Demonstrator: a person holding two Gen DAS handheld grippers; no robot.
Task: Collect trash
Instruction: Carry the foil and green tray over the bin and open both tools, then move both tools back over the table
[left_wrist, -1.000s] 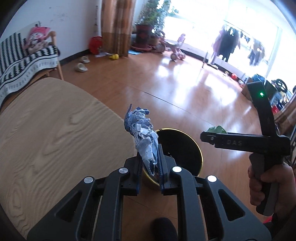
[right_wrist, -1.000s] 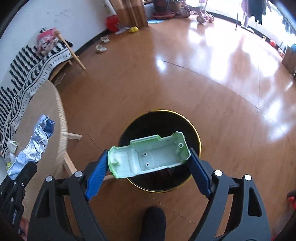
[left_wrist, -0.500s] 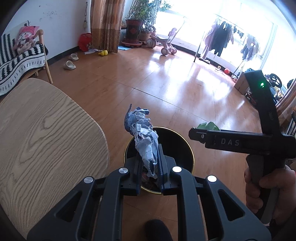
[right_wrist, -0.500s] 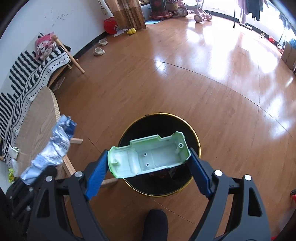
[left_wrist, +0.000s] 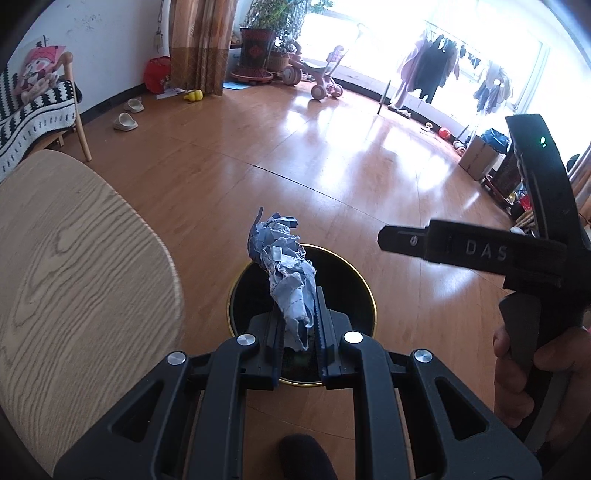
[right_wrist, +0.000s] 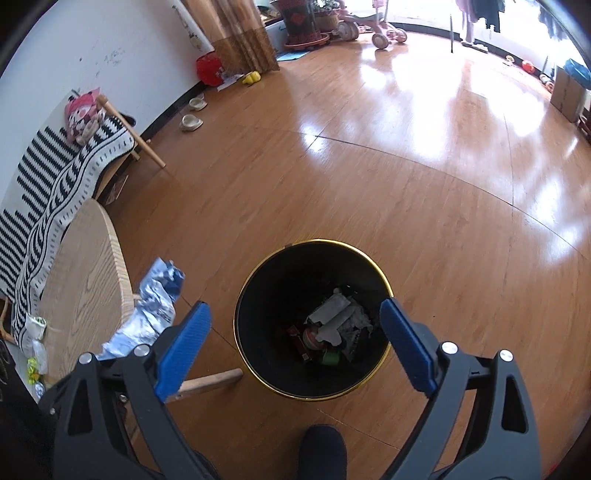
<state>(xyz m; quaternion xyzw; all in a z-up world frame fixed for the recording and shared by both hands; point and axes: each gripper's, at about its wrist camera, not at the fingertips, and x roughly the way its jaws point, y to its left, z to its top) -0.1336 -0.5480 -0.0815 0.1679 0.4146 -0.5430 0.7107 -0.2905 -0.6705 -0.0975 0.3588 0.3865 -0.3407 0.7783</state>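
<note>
1. One readable mark: the letters "DAS" stand on the black bar of the right gripper (right_wrist: 293, 325), seen from the left wrist view; a green light glows on its upright part.
2. Left gripper (left_wrist: 299, 325) is narrow, clamped on a crumpled blue-grey wrapper (left_wrist: 286, 273), which hangs over the mouth of the bin (right_wrist: 258, 291); any print on the wrapper is too creased to read.
3. Right gripper's jaws are opening wide above the bin, with nothing between the blue pads (right_wrist: 183, 349).
4. Inside the black, gold-rimmed bin lie grey scraps and small red and green bits; what they are is hard to make out.
5. A hand (left_wrist: 524, 373) grips the right gripper's handle, cut off by the frame edge.
6. Small wrappers (right_wrist: 35, 345) lie at the far edge of the round wooden surface (left_wrist: 74, 266) beside the bin, too small to identify.
7. Glossy wood floor (right_wrist: 406, 155), a striped blanket (right_wrist: 48, 184) on a bench, slippers (left_wrist: 125, 120), a potted plant, a tricycle and hung clothes by bright windows.
</note>
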